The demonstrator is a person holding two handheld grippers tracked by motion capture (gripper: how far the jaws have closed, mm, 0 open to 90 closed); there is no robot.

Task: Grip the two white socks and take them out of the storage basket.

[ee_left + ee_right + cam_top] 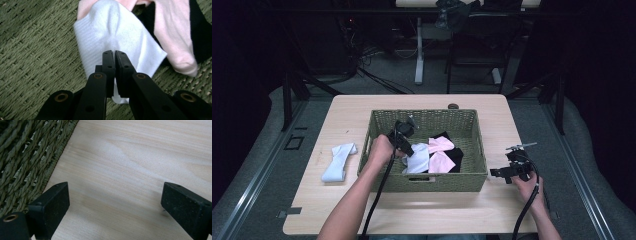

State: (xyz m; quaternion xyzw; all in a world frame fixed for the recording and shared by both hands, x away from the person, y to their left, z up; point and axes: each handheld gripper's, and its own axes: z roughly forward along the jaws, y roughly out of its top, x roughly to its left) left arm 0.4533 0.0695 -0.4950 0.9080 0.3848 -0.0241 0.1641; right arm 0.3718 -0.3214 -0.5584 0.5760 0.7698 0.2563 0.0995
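The left gripper has its jaws pressed together on a fold of the white sock in the green basket — the grasp step, by the look of it. Just beyond the pinch lie pink socks. Next comes a straight lift clear. The right gripper rests spread over the table.

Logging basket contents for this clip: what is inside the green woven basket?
Inside the basket lie a white sock, pinched by the left gripper, pink socks and a black garment. Anything beneath that pile is covered.
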